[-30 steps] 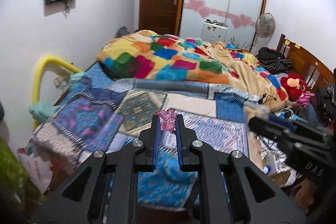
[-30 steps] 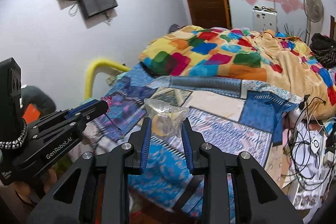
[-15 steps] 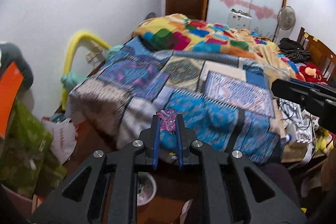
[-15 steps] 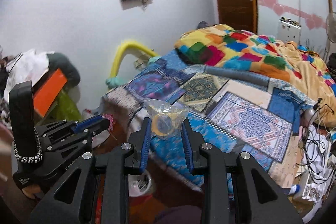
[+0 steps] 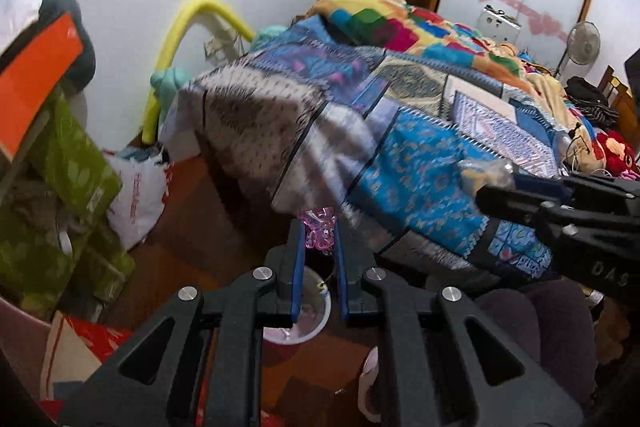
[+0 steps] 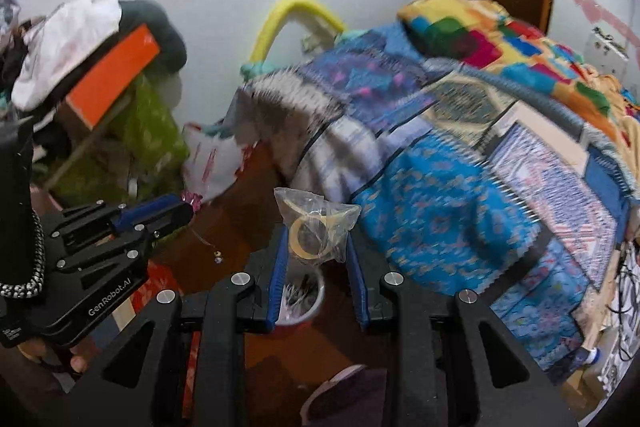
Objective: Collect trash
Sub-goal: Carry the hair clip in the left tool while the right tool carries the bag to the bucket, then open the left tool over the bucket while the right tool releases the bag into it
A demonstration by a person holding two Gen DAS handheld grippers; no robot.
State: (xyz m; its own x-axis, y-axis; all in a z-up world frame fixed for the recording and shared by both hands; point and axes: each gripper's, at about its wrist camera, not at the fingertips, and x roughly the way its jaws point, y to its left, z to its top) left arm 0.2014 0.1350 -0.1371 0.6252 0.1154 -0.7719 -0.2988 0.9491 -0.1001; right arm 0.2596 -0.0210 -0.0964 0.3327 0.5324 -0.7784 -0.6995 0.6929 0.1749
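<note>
Patchwork quilt point(image 5: 420, 163) drapes the bed beyond both grippers.
Left gripper point(image 5: 318, 239) pinches crinkly pink wrapper point(image 5: 318, 233); right gripper point(image 6: 318, 247) clamps clear plastic bag point(image 6: 316, 227) over the round bin point(image 6: 300, 301).

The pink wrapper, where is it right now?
The pink wrapper is pinched between the left gripper's fingertips, held above the small bin on the floor beside the bed.

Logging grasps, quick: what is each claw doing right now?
Left claw: closed on a pink wrapper.
Right claw: closed on a clear plastic bag.
</note>
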